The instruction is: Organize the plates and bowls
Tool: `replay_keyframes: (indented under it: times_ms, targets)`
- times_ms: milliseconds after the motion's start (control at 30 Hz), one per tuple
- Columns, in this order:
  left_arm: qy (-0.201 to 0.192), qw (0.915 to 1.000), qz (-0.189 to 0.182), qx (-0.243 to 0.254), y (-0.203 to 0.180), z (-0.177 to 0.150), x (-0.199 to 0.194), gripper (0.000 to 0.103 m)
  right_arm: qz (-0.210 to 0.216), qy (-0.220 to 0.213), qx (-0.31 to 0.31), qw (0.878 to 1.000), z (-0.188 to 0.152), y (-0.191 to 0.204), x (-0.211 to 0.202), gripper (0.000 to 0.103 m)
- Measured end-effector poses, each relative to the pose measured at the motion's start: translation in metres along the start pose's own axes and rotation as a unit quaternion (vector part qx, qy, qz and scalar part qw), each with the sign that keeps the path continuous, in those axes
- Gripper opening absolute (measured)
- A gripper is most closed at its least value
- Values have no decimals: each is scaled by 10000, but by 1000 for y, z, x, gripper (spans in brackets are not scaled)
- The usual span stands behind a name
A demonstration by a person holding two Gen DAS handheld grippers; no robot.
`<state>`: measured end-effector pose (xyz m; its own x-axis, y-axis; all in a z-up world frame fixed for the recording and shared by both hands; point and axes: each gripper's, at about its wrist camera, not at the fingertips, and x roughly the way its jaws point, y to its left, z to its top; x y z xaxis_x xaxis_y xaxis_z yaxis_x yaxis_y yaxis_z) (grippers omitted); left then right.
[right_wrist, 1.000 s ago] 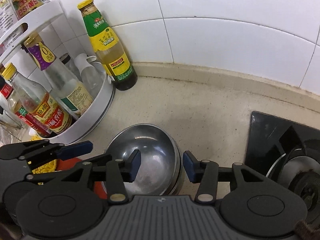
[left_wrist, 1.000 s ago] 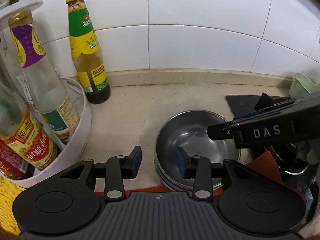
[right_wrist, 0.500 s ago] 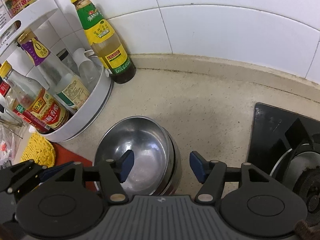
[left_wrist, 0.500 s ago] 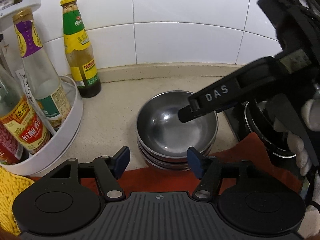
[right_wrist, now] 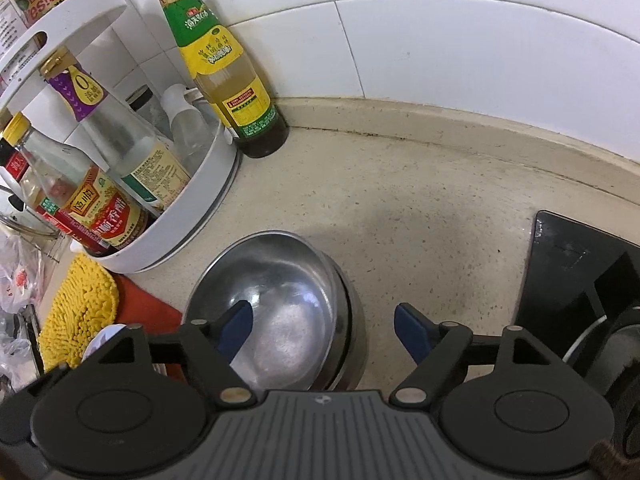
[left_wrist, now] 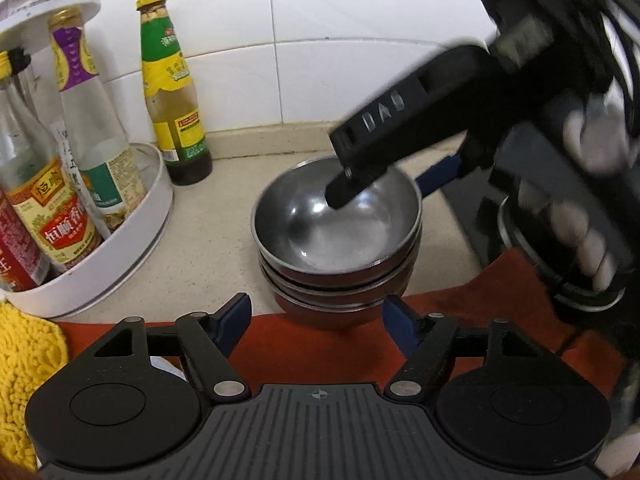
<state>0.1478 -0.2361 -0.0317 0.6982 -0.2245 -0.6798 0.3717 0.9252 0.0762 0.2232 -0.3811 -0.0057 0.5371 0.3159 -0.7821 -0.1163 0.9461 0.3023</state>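
On the counter, between the white bottle rack and the black stove, sits the stack of steel bowls, its near edge on a red cloth. Both tools are letting go, by my reading: the left tool has its jaws opening just short of the stack, nothing between them; the right tool is also opening, one finger hanging over the top bowl's hollow, the other outside the rim, neither pad pressing. Stacking looks finished. Next comes drawing both tools clear without nudging the stack, then finding more dishes. No plates show anywhere. How many bowls are nested is hard to count, and the right tool is blurred in the left view.
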Motion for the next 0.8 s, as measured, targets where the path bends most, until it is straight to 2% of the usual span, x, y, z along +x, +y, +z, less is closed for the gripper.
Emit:
replay_keyframes:
  times_ms: [133,267,400,633,800]
  targets:
    - [196,9996,-60,-173,-2,-6,22,79,113,54,-27,9999,4,-5,8,74]
    - [171,9995,-32,-257,-7,-9,40,84,250,215,-114,9994,6,-5,22,74]
    - [51,9998,116,-118,-16,-11,50,90,354,345,-128,9987,9,-9,35,74]
    - [6,9997,185,-172,-15,-7,69,92,502,545,-237,9970,7,-13,52,74]
    - [-24,9996,245,-125,-17,-5,76,93,637,466,-335,9963,6,-14,56,74]
